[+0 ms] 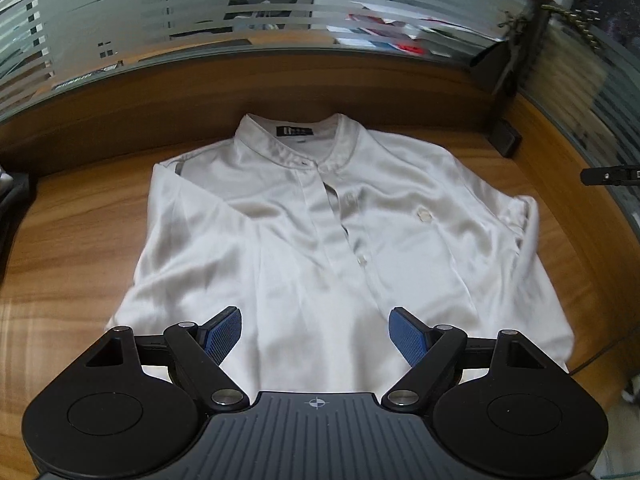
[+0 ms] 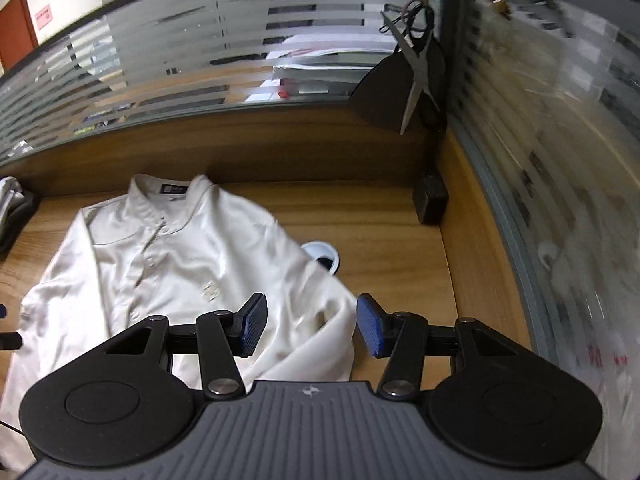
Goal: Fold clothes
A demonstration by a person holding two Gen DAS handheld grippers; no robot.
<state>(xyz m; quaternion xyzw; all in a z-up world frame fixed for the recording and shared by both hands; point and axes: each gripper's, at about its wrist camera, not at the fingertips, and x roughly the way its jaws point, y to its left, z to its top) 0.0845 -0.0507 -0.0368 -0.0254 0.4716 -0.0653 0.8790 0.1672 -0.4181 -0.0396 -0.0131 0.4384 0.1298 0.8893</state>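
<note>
A pale satin button-up shirt (image 1: pixel 320 220) lies front up on the wooden desk (image 1: pixel 80 240), collar toward the partition. My left gripper (image 1: pixel 316 336) hovers over the shirt's lower middle, its blue pads wide apart and nothing between them. In the right wrist view the shirt (image 2: pixel 160 272) fills the left side, and its near right edge is doubled over in a fold (image 2: pixel 320 344). My right gripper (image 2: pixel 310 324) stands open above that fold, the pads clear of the cloth. The tip of my right gripper (image 1: pixel 608 174) shows at the right edge of the left wrist view.
A frosted glass partition (image 1: pixel 280 20) on a wood panel walls the desk at the back and right. A black adapter (image 2: pixel 430 200) sits in the far right corner, a white cable grommet (image 2: pixel 322 256) beside the shirt. Scissors (image 2: pixel 418 76) hang on the partition. Dark clutter (image 2: pixel 16 208) lies at the left.
</note>
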